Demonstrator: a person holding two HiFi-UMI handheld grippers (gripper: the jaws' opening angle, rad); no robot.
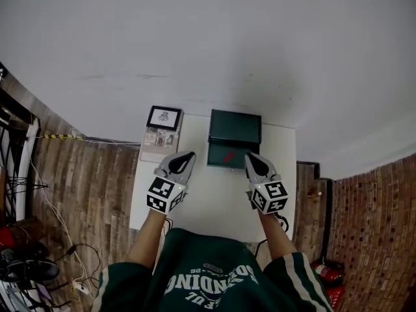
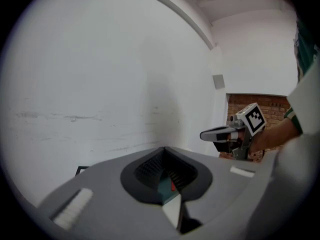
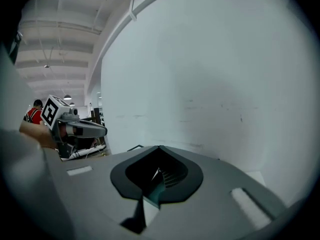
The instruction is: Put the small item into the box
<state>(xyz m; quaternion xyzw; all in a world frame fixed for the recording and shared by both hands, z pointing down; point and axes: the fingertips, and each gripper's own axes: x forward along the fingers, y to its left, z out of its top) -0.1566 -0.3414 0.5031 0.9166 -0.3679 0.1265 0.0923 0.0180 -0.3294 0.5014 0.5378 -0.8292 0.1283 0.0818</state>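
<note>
A dark green box stands open at the far middle of the white table. A small red item lies on the green of the box's near half. My left gripper hovers just left of that half, jaws together and empty. My right gripper hovers at the box's near right corner, also shut on nothing. In the left gripper view the red item and the green box show through the window between the shut fingers. The right gripper view shows only a sliver of the green box.
A black-framed picture and a printed booklet lie at the table's far left corner. A white wall rises behind the table. Wood flooring with cables lies to the left, and a red extinguisher stands at the right.
</note>
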